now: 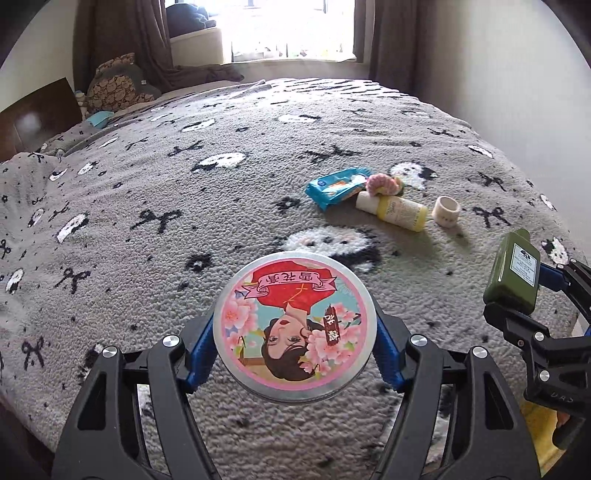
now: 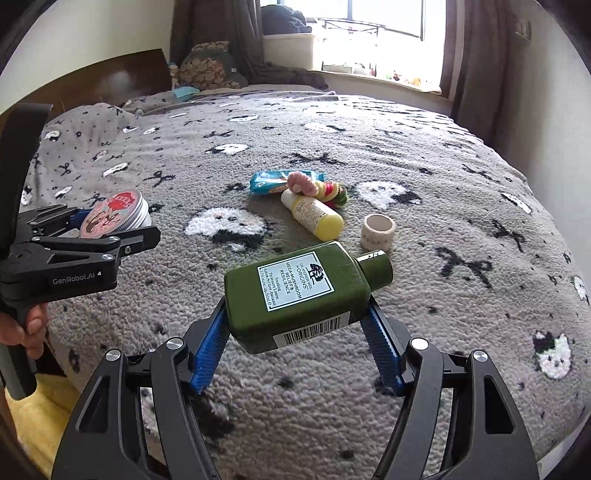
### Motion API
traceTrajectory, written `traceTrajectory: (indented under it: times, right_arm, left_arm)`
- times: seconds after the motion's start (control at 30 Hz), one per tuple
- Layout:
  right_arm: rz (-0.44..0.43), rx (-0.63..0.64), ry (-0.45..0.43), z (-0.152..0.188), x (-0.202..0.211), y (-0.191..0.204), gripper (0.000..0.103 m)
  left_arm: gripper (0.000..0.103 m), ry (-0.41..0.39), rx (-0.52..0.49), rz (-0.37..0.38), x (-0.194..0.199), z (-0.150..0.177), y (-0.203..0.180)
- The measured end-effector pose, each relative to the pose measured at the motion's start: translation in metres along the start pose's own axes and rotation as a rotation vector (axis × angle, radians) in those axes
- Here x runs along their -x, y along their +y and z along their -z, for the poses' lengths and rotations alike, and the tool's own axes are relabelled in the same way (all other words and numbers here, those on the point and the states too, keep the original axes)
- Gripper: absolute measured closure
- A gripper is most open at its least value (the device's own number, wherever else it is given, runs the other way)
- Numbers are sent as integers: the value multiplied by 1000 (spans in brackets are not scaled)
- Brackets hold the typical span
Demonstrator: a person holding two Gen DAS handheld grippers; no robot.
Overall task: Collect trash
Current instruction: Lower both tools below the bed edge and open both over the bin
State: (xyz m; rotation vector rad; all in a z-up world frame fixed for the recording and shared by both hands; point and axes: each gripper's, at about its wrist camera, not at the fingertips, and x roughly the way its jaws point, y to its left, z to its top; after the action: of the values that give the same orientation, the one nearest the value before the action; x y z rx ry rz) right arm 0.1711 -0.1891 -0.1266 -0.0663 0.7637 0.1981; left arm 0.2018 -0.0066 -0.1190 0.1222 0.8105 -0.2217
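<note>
Left gripper (image 1: 295, 343): blue pads clamped on both sides of a round tin (image 1: 295, 328), lid up, printed with a figure in red among pink blossoms; tin lifted clear of the bedspread (image 1: 184, 206). Right gripper (image 2: 295, 332): blue pads closed on the lower body of a dark green bottle (image 2: 303, 291), white label up, cap pointing away and to the right; bottle likewise held above the cover. Bedspread: grey fleece, black bows and white ghost figures, covering the whole bed. Still lying on it, mid-bed, in one cluster: blue wipes packet (image 1: 338, 186), flat; pink and multicoloured scrunchie (image 1: 384, 184), touching the packet; yellow bottle (image 1: 397, 210) with white cap, on its side just in front of both; small tape roll (image 1: 447, 210), upright, just beside the yellow bottle's base. Hand (image 2: 22, 328) gripping the left gripper's handle, at the right view's left edge. Background: patterned cushion (image 1: 114, 83), brown curtains (image 1: 391, 33), bright window.
</note>
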Motion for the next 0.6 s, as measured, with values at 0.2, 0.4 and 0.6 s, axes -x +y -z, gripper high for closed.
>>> traceTrajectory:
  times: [0.2,0.4,0.6]
  right_arm:
    - [10,-1,-44,15,41,-7,33]
    - [5,0,-77,36,77,-8,33]
    - [-12,10,-83,61,107,-7,33]
  left_arm:
    - [36,-35,-17,26,37,15,-23]
    - [36,-61,-29,45,70,35,-42]
    - [36,-66,-45,65,98,67,-59]
